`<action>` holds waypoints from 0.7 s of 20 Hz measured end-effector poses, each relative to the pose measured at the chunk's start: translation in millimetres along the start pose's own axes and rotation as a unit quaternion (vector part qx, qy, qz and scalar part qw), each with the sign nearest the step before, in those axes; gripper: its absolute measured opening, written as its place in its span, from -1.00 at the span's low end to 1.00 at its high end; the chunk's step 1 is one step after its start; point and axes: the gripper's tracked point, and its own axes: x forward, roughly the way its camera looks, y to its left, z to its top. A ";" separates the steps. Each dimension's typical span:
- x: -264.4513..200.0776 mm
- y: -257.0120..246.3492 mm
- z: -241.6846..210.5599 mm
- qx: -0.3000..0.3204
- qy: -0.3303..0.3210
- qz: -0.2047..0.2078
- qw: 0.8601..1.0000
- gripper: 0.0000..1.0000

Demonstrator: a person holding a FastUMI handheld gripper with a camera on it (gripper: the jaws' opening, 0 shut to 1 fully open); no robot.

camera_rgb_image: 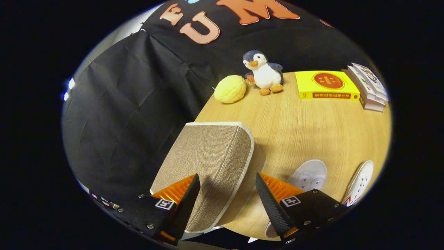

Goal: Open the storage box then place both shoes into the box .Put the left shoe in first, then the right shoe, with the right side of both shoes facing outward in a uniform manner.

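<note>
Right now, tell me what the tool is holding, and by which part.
Nothing. The tool is open, its fingers either side of the box lid's edge, not pressing it.

Recording booth: black cloth wall [121, 104] behind a wooden table [312, 128] staged with books [369, 86] and a toy penguin [263, 73].

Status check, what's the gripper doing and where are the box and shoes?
Gripper open, fingers straddling box lid. Box closed. Both shoes on table, beside box. Nothing in the way.
</note>
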 end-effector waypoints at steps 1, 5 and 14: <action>5.0 0.5 -3.0 0.008 0.007 0.008 1.000 0.92; 21.0 8.4 -4.4 0.057 0.021 0.052 0.997 0.91; 38.7 13.3 -5.3 0.167 0.025 0.128 0.977 0.91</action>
